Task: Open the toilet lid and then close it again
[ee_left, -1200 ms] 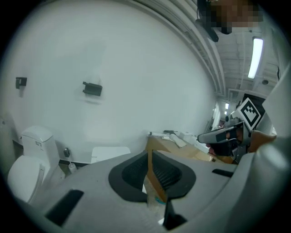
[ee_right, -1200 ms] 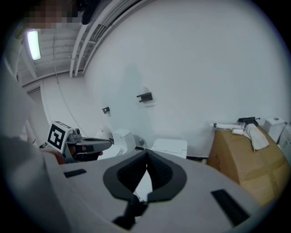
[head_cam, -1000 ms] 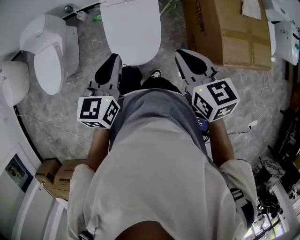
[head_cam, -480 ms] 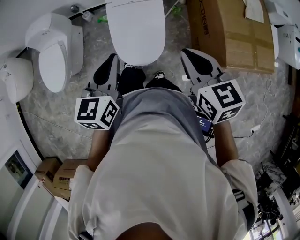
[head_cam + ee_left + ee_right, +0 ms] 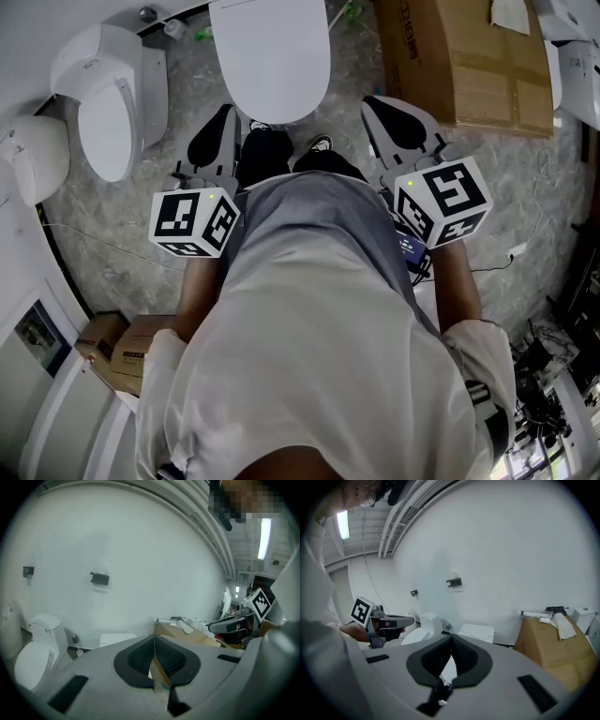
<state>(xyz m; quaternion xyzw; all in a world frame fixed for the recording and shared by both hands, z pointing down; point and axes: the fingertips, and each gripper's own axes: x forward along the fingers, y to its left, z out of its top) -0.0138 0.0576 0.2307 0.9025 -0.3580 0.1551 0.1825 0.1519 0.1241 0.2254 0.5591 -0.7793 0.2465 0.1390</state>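
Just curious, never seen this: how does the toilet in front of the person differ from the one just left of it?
The front toilet has a broad lid; the left toilet has a narrower oval one. The front toilet's back is low and flat; the left toilet's rises tall and rounded. The front toilet stands dead ahead; the left toilet stands off to the side. Both are white and look closed.
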